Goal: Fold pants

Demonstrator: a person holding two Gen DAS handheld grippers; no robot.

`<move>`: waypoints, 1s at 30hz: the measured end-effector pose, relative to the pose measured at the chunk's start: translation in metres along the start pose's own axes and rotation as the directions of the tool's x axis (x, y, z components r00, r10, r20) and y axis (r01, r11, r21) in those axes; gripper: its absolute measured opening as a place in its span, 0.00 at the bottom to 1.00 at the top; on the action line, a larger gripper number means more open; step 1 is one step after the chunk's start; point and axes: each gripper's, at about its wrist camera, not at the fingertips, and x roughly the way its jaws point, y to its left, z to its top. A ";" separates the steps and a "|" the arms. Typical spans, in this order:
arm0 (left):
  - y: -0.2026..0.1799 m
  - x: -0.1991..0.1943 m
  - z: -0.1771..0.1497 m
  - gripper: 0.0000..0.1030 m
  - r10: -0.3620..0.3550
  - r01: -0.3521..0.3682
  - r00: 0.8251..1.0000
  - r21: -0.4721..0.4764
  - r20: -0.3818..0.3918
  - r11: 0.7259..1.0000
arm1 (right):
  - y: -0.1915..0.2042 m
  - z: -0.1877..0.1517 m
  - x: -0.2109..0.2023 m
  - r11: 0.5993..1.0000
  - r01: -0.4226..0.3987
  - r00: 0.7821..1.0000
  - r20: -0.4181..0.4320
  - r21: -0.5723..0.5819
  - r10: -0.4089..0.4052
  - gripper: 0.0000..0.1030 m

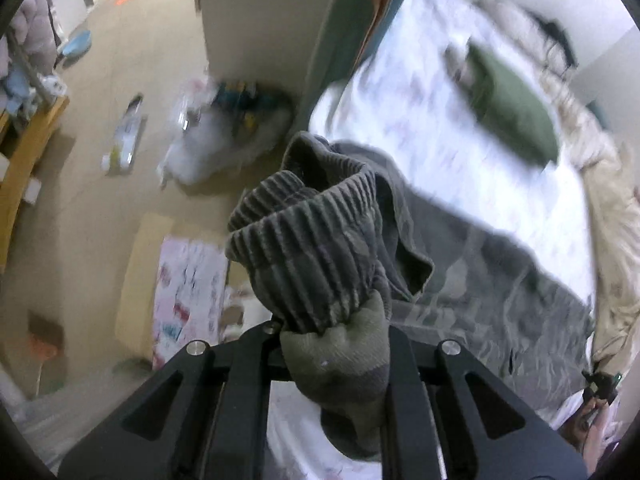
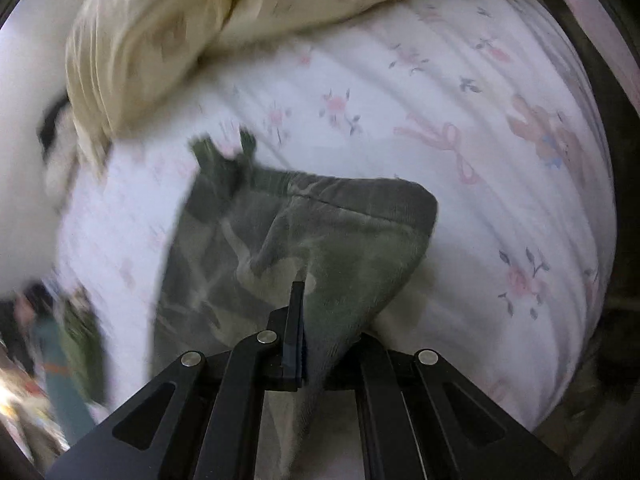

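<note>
The pants (image 1: 492, 280) are grey-green camouflage with ribbed cuffs and lie on a white floral bed sheet (image 1: 432, 128). My left gripper (image 1: 334, 344) is shut on a ribbed cuff (image 1: 312, 248), which bunches up above the jaws and hides the fingertips. In the right wrist view the pants (image 2: 248, 248) spread over the sheet (image 2: 460, 200) with the waistband (image 2: 352, 192) at the far side. My right gripper (image 2: 320, 340) is shut on a fold of that fabric, lifted into a peak; one dark finger (image 2: 294, 328) shows, the other is covered by cloth.
A cream quilt (image 2: 180, 24) is heaped at the bed's far edge. A folded green garment (image 1: 512, 108) lies further up the bed. Left of the bed is the floor with a cardboard box (image 1: 188, 280), a white bag (image 1: 224, 136) and a wooden shelf (image 1: 24, 160).
</note>
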 end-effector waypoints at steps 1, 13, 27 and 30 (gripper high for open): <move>-0.002 0.003 -0.001 0.08 0.023 -0.023 1.000 0.017 0.000 1.000 | 0.003 0.000 0.006 0.999 0.042 0.999 -0.019 -0.025 -0.042 0.03; -0.006 0.013 -0.005 0.09 0.096 -0.095 0.995 0.079 -0.013 0.992 | 0.019 -0.003 0.024 0.943 0.318 0.948 0.001 -0.095 -0.320 0.10; -0.021 0.005 -0.005 0.09 0.098 -0.099 0.995 0.122 0.016 0.988 | 0.108 -0.108 -0.087 0.940 0.028 0.972 0.230 -0.340 0.054 0.85; -0.024 0.005 -0.005 0.09 0.095 -0.097 0.995 0.127 0.021 0.987 | 0.171 -0.176 -0.052 0.805 -0.255 0.967 -0.117 -0.536 0.228 0.80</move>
